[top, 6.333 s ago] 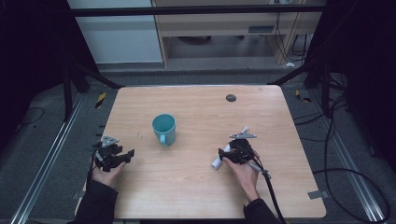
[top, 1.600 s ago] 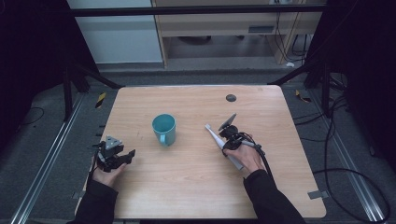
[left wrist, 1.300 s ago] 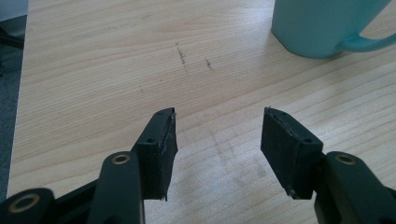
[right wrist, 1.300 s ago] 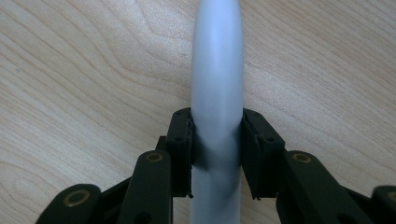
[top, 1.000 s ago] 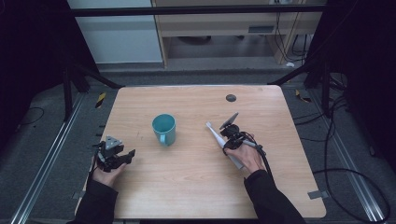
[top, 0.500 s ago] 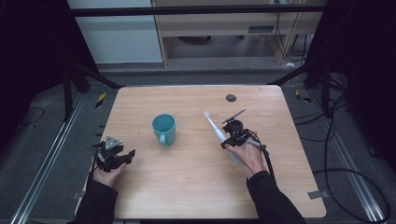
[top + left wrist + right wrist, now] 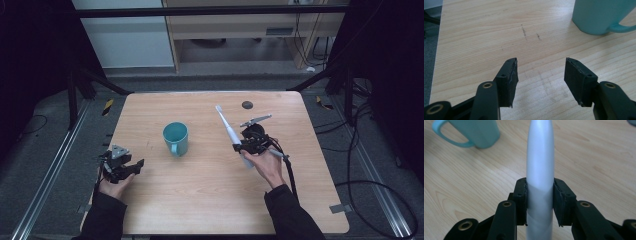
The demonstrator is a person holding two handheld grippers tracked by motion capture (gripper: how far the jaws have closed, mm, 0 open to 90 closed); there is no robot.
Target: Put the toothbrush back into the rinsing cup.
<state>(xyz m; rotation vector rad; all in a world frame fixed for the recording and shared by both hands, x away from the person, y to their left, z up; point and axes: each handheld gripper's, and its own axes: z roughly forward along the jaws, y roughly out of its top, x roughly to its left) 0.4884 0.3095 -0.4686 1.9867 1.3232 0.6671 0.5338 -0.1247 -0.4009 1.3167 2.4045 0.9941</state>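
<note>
From above, my right gripper (image 7: 246,146) sits right of the counter's (image 7: 200,200) middle, its jaws clamped on the thick lower part of a grey-and-white electric toothbrush (image 7: 228,131). The toothbrush slants up and away toward the far left, its brush head off the wood and its butt end poking out near my right hand (image 7: 267,167). A teal mug (image 7: 175,138) stands upright left of it, well apart, handle turned toward the near side. My left gripper (image 7: 131,167) rests at the near left edge of the counter, held in my left hand (image 7: 114,187), pointing right.

Along my left gripper (image 7: 540,72), the jaws stand wide apart with bare wood between them. The mug (image 7: 599,15) is at the far right, its handle sticking out to the right.

Along my right gripper (image 7: 540,197), both pads press flat against the sides of the toothbrush (image 7: 540,160), whose smooth grey body runs straight up between them. The mug (image 7: 477,132) stands at the far left on the wood, apart from the toothbrush.
</note>
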